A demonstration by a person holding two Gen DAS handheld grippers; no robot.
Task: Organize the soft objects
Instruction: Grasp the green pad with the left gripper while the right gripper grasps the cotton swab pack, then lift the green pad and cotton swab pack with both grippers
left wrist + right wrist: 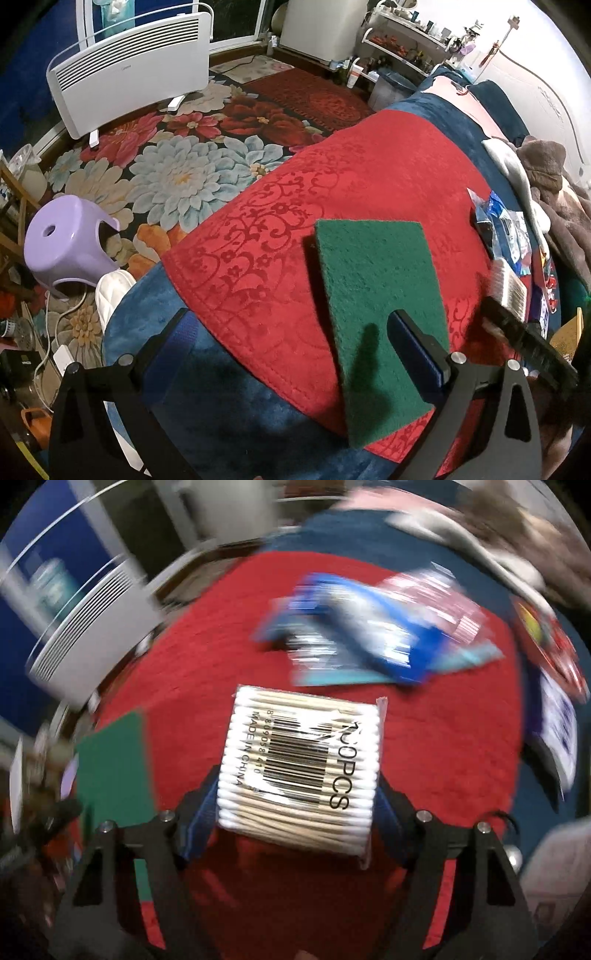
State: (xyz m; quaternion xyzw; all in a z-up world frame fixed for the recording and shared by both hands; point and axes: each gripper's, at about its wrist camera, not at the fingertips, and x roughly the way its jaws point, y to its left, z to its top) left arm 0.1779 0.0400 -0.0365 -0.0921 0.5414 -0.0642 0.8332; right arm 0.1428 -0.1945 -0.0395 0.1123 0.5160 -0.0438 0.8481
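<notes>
A green scouring pad [373,295] lies flat on the red patterned cloth [332,177]. My left gripper [291,317] hangs over the cloth's near edge, open wide, with its right finger [417,343] above the pad's near end and nothing gripped. In the right wrist view, a clear pack of wooden cotton swabs [299,771] with a barcode label sits between the blue pads, and my right gripper [295,781] is shut on it, above the red cloth [443,738]. The green pad [114,768] shows to its left. Everything behind the pack is blurred.
Blue and red packets [354,635] lie on the cloth beyond the swab pack. A grey-brown blanket [554,184] is bunched at the right. On the flowered rug below stand a purple stool [70,243] and a white heater [129,66].
</notes>
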